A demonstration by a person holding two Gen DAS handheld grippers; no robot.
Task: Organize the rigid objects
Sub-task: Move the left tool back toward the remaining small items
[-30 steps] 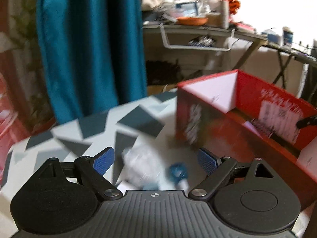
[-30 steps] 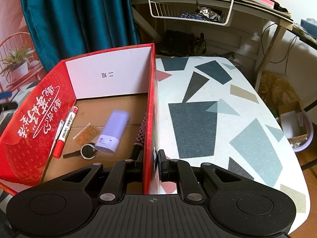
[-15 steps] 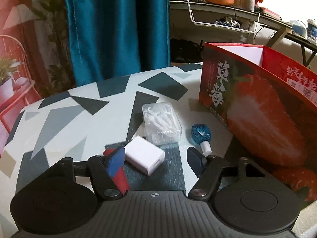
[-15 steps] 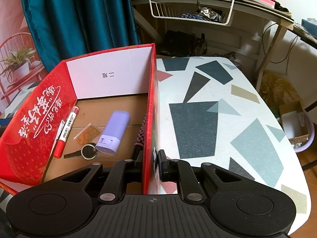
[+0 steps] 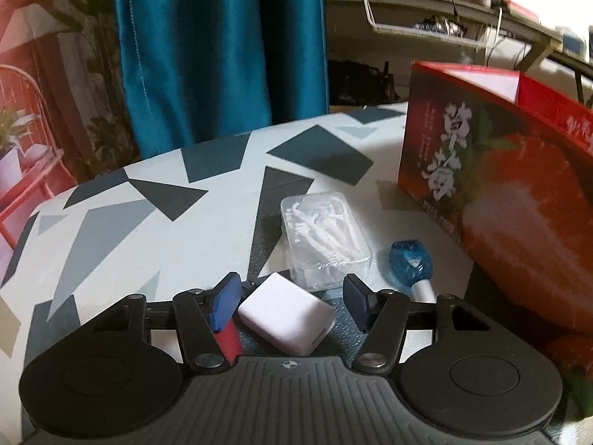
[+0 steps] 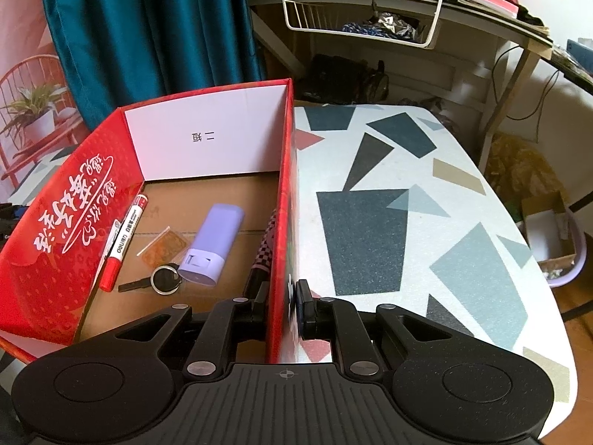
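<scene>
The left claw (image 5: 289, 304) has just been closing, its blue ribbed pads standing either side of a smooth white rectangular block (image 5: 287, 313) on the patterned bench (image 5: 148, 222), not pressing it. Just beyond the block lies a clear plastic case of white floss picks (image 5: 324, 241); right of that, a faceted translucent blue piece with a white stem (image 5: 411, 267), its end hidden behind the claw's finger. The right claw (image 6: 283, 304) is clamped on the thin glossy wall of the red cardboard box (image 6: 283, 185). Inside lie a red-capped marker (image 6: 124, 237), a lilac rounded case (image 6: 213, 244) and a black key (image 6: 155, 282); a checkered object beside the wall is partly hidden.
</scene>
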